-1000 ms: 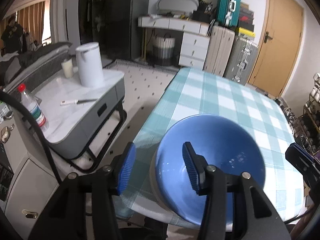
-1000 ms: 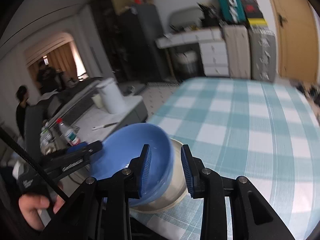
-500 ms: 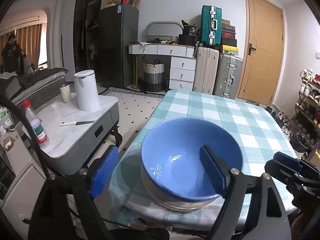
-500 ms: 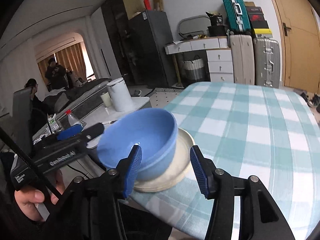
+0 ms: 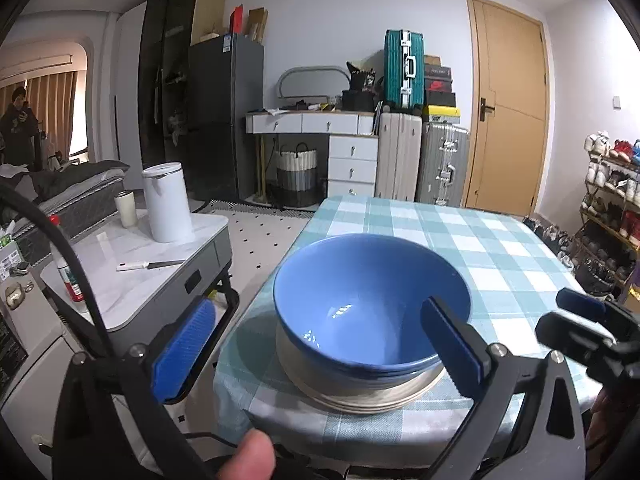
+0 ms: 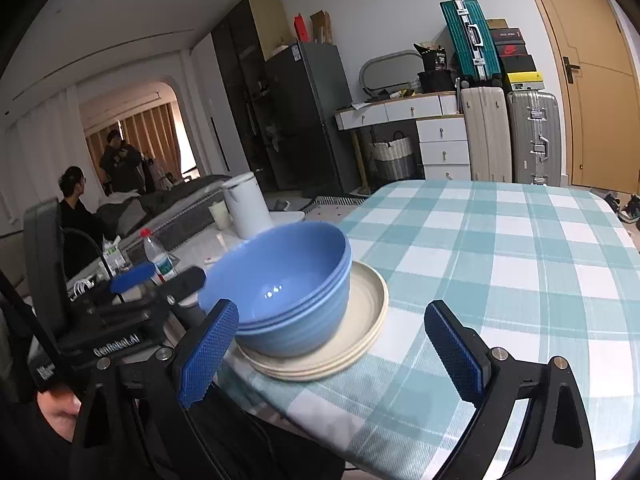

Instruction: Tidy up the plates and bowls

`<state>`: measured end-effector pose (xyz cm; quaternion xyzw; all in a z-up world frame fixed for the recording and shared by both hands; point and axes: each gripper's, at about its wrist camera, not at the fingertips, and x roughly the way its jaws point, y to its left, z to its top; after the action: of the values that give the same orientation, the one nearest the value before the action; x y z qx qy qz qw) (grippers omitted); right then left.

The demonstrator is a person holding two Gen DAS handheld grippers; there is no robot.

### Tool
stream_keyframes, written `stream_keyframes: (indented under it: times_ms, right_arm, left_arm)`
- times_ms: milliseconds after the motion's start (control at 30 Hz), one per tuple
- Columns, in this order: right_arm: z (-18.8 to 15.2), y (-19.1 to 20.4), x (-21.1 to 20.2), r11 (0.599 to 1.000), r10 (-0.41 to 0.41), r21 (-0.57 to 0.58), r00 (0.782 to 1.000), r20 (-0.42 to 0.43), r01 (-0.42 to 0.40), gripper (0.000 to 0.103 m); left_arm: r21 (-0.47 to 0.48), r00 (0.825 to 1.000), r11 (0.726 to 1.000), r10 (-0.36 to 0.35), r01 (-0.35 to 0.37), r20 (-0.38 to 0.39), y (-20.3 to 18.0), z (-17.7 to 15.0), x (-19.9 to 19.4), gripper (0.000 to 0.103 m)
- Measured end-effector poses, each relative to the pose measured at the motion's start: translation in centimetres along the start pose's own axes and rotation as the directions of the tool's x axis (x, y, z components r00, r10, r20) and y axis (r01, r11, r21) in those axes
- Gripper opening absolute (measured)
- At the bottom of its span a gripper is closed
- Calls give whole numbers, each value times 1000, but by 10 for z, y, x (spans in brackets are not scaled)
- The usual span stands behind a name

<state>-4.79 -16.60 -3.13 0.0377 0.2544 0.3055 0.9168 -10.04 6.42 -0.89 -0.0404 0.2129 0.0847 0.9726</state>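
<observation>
Nested blue bowls [image 5: 372, 304] [image 6: 288, 284] sit upright on a short stack of cream plates [image 5: 360, 394] [image 6: 362, 320], near the front left corner of the checked table [image 5: 460, 236] [image 6: 500, 248]. My left gripper [image 5: 316, 346] is just short of the bowls with its jaws opening wide; its right finger overlaps the near rim in the picture, and no pad presses on anything. From the right wrist view the left gripper [image 6: 152, 280] stands apart, left of the bowls. My right gripper [image 6: 332, 354] has its jaws opening, with nothing between them, to the right of the stack.
A grey side table [image 5: 132, 280] to the left carries a white kettle [image 5: 166, 204], a knife [image 5: 150, 266] and a water bottle [image 6: 158, 258]. The table's near edge [image 6: 360, 412] lies under my grippers. Two people [image 6: 120, 160] are far back left. Suitcases [image 5: 420, 160] line the back wall.
Both grippers had the top blue bowl's rim between their fingers; they let go, opened wide and drew back. The bowl, tilted before, now sits level on the stack.
</observation>
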Motion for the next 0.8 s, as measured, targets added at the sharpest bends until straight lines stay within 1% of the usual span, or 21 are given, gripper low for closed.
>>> stream_keyframes:
  times_ms: [100, 233, 300, 400, 500, 800]
  right_arm:
    - [-4, 4, -5, 1000, -5, -12, 1000, 19, 6, 96]
    - [-5, 5, -6, 1000, -12, -27, 999, 35, 13, 96]
    - [-4, 6, -6, 999, -13, -30, 999, 35, 14, 96]
    - [-4, 8, -7, 999, -8, -37, 999, 41, 9, 96]
    - [-4, 7, -6, 999, -8, -38, 999, 45, 10, 96]
    - [-5, 6, -5, 1000, -6, -22, 999, 42, 7, 96]
  left_arm:
    - [-38, 999, 999, -32, 32, -6, 6, -1, 1, 103]
    - [-92, 998, 994, -59, 61, 23, 14, -3, -3, 103]
    - [-95, 997, 993, -67, 69, 26, 13, -3, -4, 103]
    - [-81, 998, 995, -59, 59, 7, 7, -4, 0, 103]
    - [-72, 999, 996, -51, 51, 7, 4, -3, 0, 103]
    - [-107, 998, 992, -65, 64, -8, 10, -4, 3, 103]
